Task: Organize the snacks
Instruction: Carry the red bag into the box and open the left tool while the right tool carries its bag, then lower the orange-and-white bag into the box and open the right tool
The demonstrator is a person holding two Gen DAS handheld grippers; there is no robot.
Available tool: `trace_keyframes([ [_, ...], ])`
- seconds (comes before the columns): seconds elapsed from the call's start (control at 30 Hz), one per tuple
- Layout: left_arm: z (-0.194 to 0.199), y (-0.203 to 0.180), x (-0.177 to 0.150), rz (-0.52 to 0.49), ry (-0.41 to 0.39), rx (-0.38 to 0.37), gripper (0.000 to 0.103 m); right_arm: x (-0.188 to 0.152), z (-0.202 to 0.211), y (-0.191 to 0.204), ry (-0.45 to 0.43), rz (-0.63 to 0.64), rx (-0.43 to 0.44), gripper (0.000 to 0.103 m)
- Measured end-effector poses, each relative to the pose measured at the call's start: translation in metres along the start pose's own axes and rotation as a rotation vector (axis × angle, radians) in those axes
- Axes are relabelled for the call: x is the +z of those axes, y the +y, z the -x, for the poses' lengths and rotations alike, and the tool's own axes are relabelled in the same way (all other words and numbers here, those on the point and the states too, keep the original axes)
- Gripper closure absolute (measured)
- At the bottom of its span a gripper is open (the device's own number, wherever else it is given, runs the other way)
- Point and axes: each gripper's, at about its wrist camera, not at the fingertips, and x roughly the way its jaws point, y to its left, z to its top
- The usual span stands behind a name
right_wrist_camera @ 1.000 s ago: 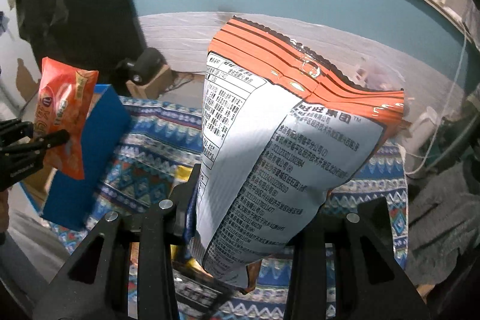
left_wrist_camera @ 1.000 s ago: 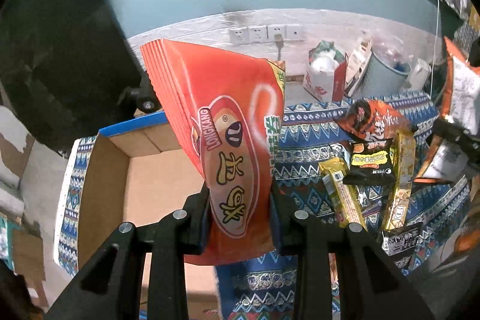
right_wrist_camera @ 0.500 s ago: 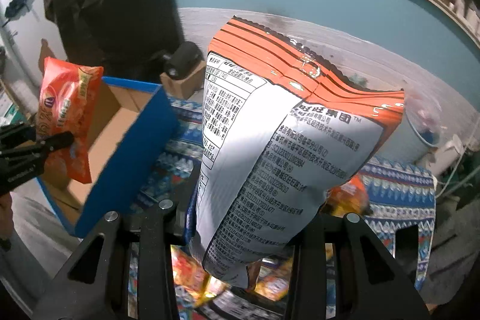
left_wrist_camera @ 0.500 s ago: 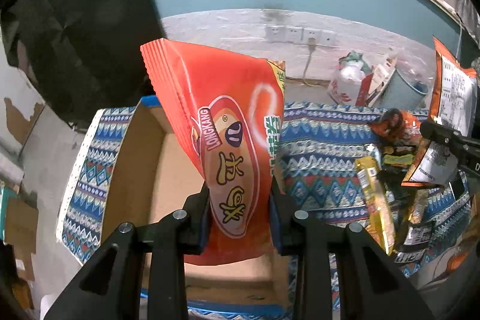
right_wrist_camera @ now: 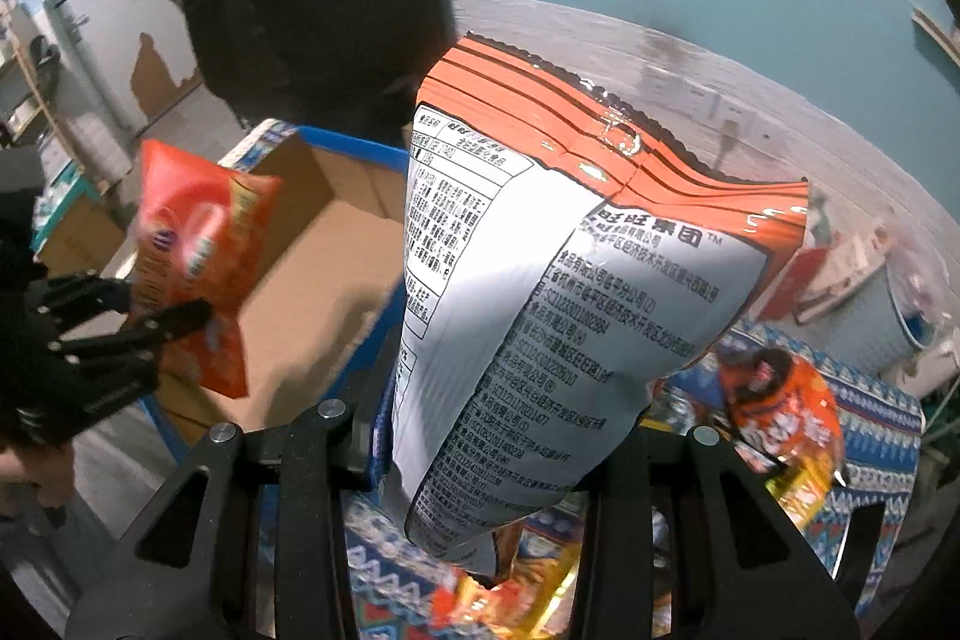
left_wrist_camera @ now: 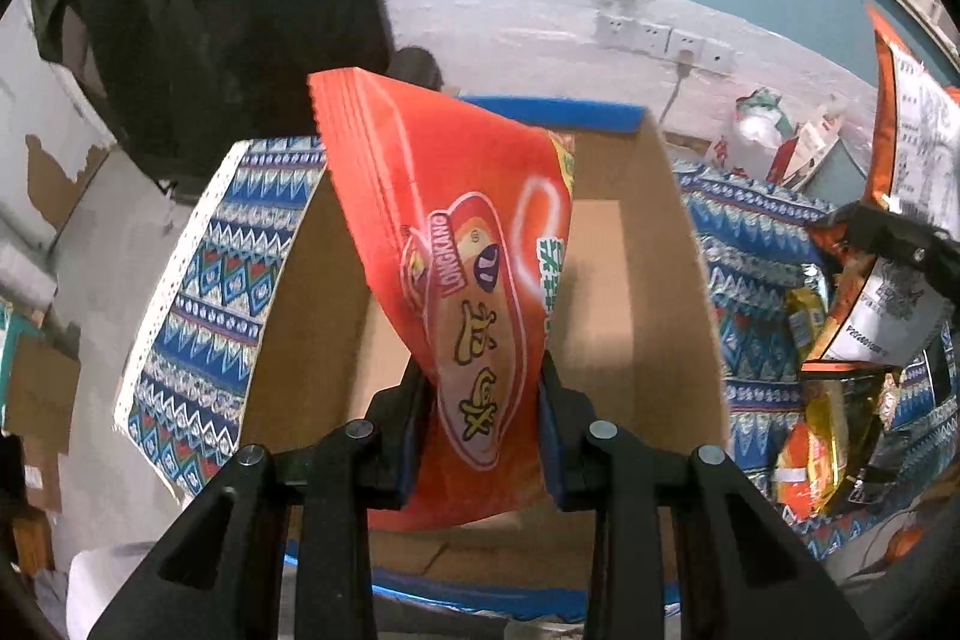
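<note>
My left gripper point(left_wrist_camera: 483, 400) is shut on a red snack bag point(left_wrist_camera: 456, 268) and holds it upright over the open cardboard box point(left_wrist_camera: 636, 292) with blue outer walls. The box inside looks bare where visible. My right gripper point(right_wrist_camera: 498, 436) is shut on a large silver and orange snack bag point(right_wrist_camera: 558, 292), held above the patterned cloth to the right of the box point(right_wrist_camera: 324, 280). In the right wrist view the left gripper point(right_wrist_camera: 162, 322) and its red bag point(right_wrist_camera: 198, 250) show at the left, over the box. The silver bag point(left_wrist_camera: 906, 196) shows at the right of the left wrist view.
A blue patterned cloth point(left_wrist_camera: 216, 268) covers the table. Several loose snack packs point(left_wrist_camera: 834, 418) lie on it right of the box; an orange pack point(right_wrist_camera: 780, 406) lies further back. Wall sockets point(left_wrist_camera: 660, 37), a bucket point(right_wrist_camera: 864, 316) and clutter stand behind.
Both grippers have moved left with their bags. The left one now hangs over the middle of the box; the right one has come closer to the box's right wall.
</note>
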Motion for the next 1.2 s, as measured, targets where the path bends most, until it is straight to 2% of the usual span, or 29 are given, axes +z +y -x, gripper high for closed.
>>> trace_keyframes([
  [0.2, -0.012, 0.016, -0.008, 0.030, 0.038, 0.006, 0.071, 0.009, -0.012, 0.026, 0.022, 0.031, 0.043, 0.066],
  [0.37, -0.020, 0.030, -0.012, 0.086, 0.085, -0.004, 0.060, 0.019, -0.023, 0.044, 0.037, 0.061, 0.067, 0.066],
  [0.53, -0.012, 0.040, -0.014, 0.114, 0.069, 0.011, 0.043, 0.025, -0.033, 0.059, 0.050, 0.069, 0.100, 0.066],
  [0.73, 0.005, 0.051, -0.014, 0.121, 0.019, 0.059, 0.035, 0.035, -0.046, 0.078, 0.065, 0.088, 0.130, 0.066],
  [0.97, 0.007, 0.068, -0.019, 0.155, 0.019, 0.063, 0.034, 0.038, -0.069, 0.100, 0.117, 0.097, 0.169, 0.066],
  [1.2, 0.013, 0.069, -0.021, 0.159, 0.017, 0.064, 0.034, 0.031, -0.089, 0.110, 0.175, 0.097, 0.175, 0.065],
])
